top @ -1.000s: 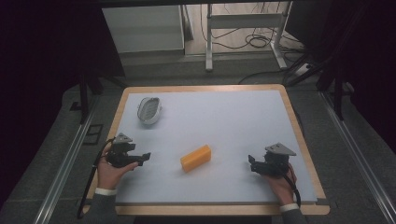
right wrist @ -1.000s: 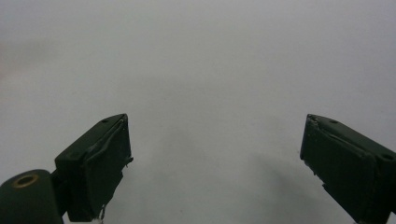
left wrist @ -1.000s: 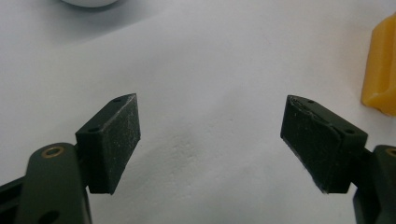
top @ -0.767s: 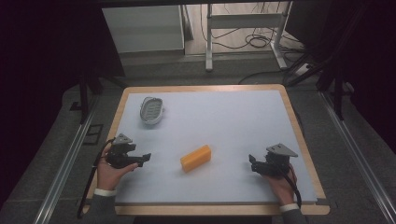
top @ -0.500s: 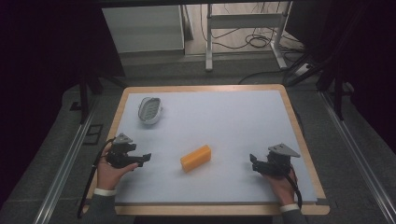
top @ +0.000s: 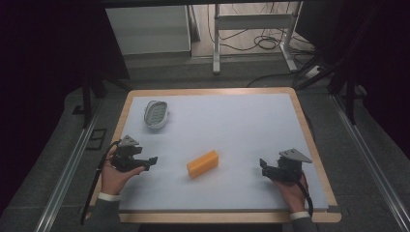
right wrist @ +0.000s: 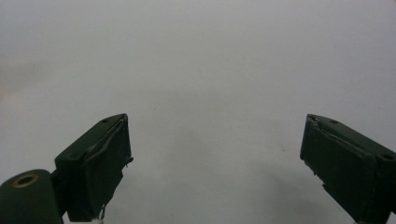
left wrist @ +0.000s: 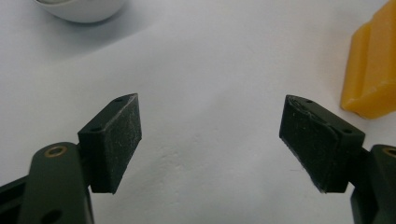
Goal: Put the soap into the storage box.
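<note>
The orange block (top: 203, 164) lay mid-table, between 2 spread, empty grippers. The left gripper (top: 151, 161) sat nearer it; the right gripper (top: 263, 166) waited well apart. Squaring the jaws across the block's narrow sides looked wisest.

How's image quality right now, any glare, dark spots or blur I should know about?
High view: the table is evenly lit, its surroundings nearly black. Left gripper view: sharp pads, soft shadow under the white dish, orange block cut off by the edge. Right gripper view: hazy, featureless grey surface beyond the right tongs.
</note>
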